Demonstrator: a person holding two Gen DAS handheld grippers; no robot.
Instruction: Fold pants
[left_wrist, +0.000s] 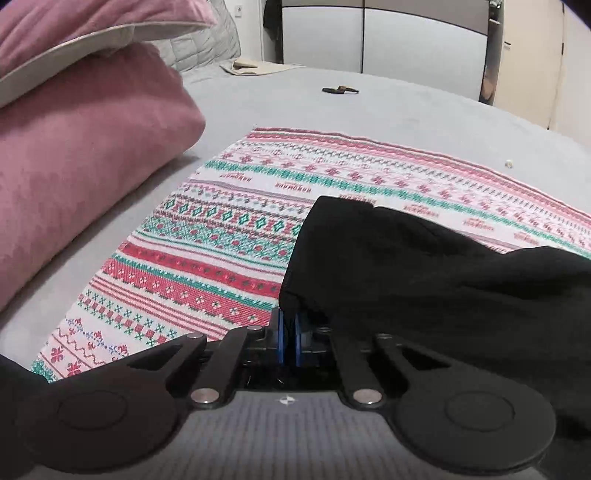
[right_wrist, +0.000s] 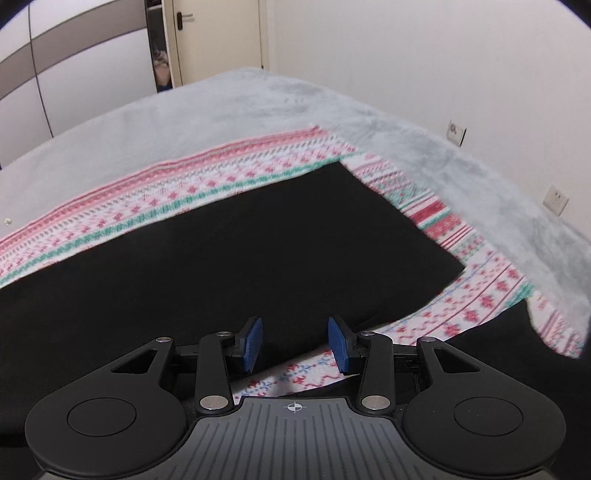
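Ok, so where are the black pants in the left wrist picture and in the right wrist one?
Left wrist view: the black pants fill the lower right, one edge pinched in the left gripper.
Right wrist view: the pants spread across the middle, in front of the right gripper, which is open.
Shared landmark: the patterned red, green and white cloth under the pants.

Black pants (right_wrist: 229, 251) are laid flat on patterned cloth (right_wrist: 155, 195), hem end squared near cloth's far corner; other end is bunched, lifted.
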